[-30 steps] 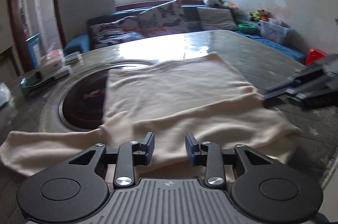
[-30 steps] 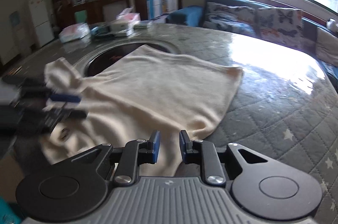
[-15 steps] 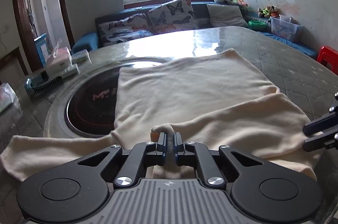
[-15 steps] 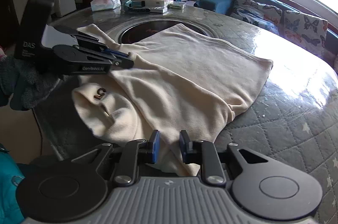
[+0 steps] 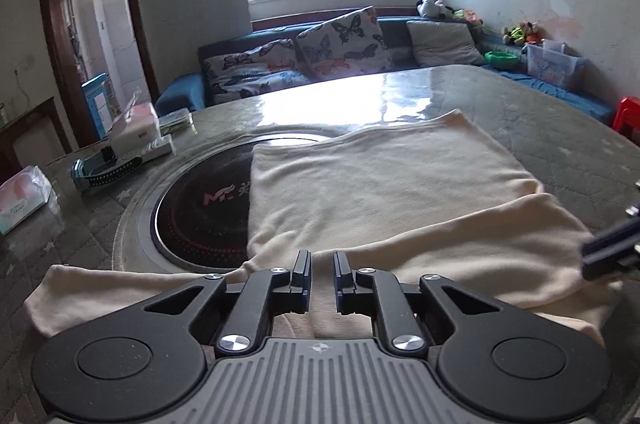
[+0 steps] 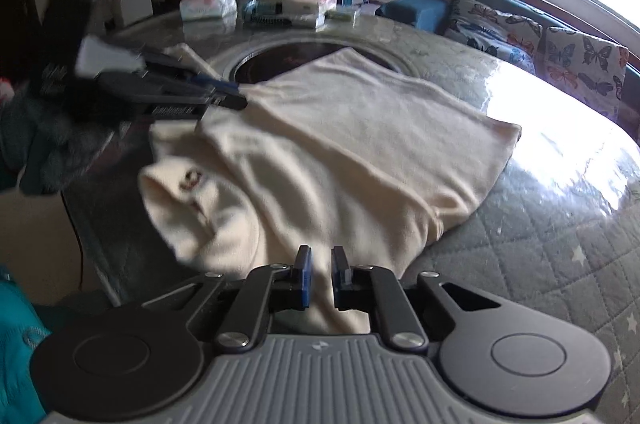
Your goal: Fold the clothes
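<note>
A cream sweater (image 5: 380, 192) lies on the grey quilted table, one sleeve folded across its body and the other sleeve (image 5: 100, 288) stretched out to the left. In the right wrist view the sweater (image 6: 352, 144) hangs partly over the near table edge, collar label showing. My left gripper (image 5: 321, 266) is open just above the sweater's near edge, holding nothing; it also shows in the right wrist view (image 6: 236, 96), blurred. My right gripper (image 6: 321, 264) has its jaws narrowly apart with the sweater's hanging cloth between them; whether it grips is unclear. It shows at the right edge of the left wrist view (image 5: 588, 252).
A round black hotplate (image 5: 200, 212) is sunk into the table, partly under the sweater. Tissue packs (image 5: 24, 200), a white box (image 5: 136, 136) and a brush (image 5: 104, 172) sit at the table's left. A blue sofa with butterfly cushions (image 5: 344, 44) stands behind. A red stool (image 5: 628, 112) is right.
My left gripper was shut on a pinch of the sweater half a second ago; it has opened and let the cloth drop flat. The right gripper stays narrowly apart.
</note>
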### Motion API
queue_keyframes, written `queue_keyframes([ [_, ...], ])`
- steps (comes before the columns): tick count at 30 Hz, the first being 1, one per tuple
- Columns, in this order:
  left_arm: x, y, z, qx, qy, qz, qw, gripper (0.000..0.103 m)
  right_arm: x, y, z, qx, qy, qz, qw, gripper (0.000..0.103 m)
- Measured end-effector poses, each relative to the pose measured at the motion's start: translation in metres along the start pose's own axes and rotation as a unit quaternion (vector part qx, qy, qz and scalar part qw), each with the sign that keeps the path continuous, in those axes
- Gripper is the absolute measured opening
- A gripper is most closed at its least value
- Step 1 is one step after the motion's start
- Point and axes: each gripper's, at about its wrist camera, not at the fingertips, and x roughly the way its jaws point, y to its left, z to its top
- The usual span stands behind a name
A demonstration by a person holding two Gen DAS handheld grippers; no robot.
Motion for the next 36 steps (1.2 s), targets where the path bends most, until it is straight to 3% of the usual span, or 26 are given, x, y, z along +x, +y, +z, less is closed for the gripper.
queue_keyframes([
  [5,-0.005,-0.011,-0.01,0.016,0.008,-0.016,0.9997,0.017,0.014,-0.003,0.021,0.008,-0.017,0.001,1.0,0.009],
  [12,-0.01,0.003,-0.02,-0.004,0.017,-0.006,0.9998,0.024,0.056,0.008,0.04,0.0,-0.009,0.013,1.0,0.009],
  [17,-0.02,0.028,-0.023,-0.037,0.008,0.021,0.9991,0.034,0.06,0.026,0.046,-0.023,-0.01,0.029,0.999,0.009],
  [22,-0.022,0.06,-0.028,-0.083,0.011,0.074,0.9938,0.043,0.065,0.029,0.055,-0.018,-0.013,0.038,0.999,0.009],
  [28,-0.02,0.11,-0.035,-0.142,0.017,0.159,0.977,0.054,0.069,0.041,0.058,-0.037,-0.001,0.055,0.998,0.011],
  [36,-0.009,0.173,-0.043,-0.215,0.032,0.252,0.9431,0.058,0.064,0.043,0.064,-0.037,-0.005,0.043,0.998,0.011],
])
